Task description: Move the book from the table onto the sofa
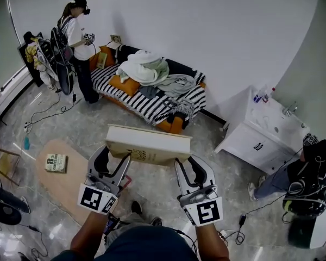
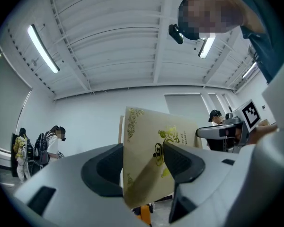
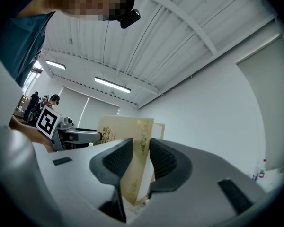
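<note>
A large cream book (image 1: 148, 144) with gold ornament hangs in the air between my two grippers, above the floor and short of the sofa (image 1: 152, 94). My left gripper (image 1: 117, 157) is shut on the book's left end, where the cover (image 2: 154, 155) sits clamped between the dark pads. At the right end my right gripper (image 1: 183, 165) is shut on the book (image 3: 132, 150) as well, jaws tight against both covers. The striped sofa with orange cushions stands against the back wall, piled with clothes (image 1: 146, 69).
A low oval wooden table (image 1: 65, 181) lies at the lower left with a smaller book (image 1: 56, 162) on it. A person (image 1: 79, 42) stands by the sofa's left end next to a clothes rack (image 1: 41, 56). A white cabinet (image 1: 261, 137) and another person (image 1: 309, 173) are at the right.
</note>
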Demonstrator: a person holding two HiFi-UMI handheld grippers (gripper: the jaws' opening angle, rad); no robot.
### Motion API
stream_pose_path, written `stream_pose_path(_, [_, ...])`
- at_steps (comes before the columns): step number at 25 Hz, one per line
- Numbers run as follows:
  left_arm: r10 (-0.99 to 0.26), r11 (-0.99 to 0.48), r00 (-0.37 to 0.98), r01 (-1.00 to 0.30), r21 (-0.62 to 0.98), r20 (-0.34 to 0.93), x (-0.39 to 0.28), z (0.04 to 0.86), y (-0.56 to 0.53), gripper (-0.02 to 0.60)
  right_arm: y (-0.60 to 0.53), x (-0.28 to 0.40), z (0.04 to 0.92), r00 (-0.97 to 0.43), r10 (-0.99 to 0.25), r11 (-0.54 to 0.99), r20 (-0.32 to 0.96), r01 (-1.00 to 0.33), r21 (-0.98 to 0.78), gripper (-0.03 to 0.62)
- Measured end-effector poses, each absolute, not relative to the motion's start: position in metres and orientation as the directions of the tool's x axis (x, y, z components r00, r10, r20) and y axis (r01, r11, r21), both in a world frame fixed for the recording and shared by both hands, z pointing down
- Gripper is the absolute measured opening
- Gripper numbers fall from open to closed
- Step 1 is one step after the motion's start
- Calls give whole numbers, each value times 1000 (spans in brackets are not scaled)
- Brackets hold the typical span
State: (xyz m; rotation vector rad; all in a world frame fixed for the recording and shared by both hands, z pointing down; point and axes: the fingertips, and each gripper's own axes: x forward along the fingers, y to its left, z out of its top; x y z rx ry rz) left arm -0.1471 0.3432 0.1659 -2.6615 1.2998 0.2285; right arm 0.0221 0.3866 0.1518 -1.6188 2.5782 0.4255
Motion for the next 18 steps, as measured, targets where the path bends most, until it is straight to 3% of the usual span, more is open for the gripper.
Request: stream_pose_path(18, [-673, -722, 719, -689, -59, -173, -110, 196, 159, 252, 224, 53, 180, -309, -940, 283, -147, -943, 172, 121])
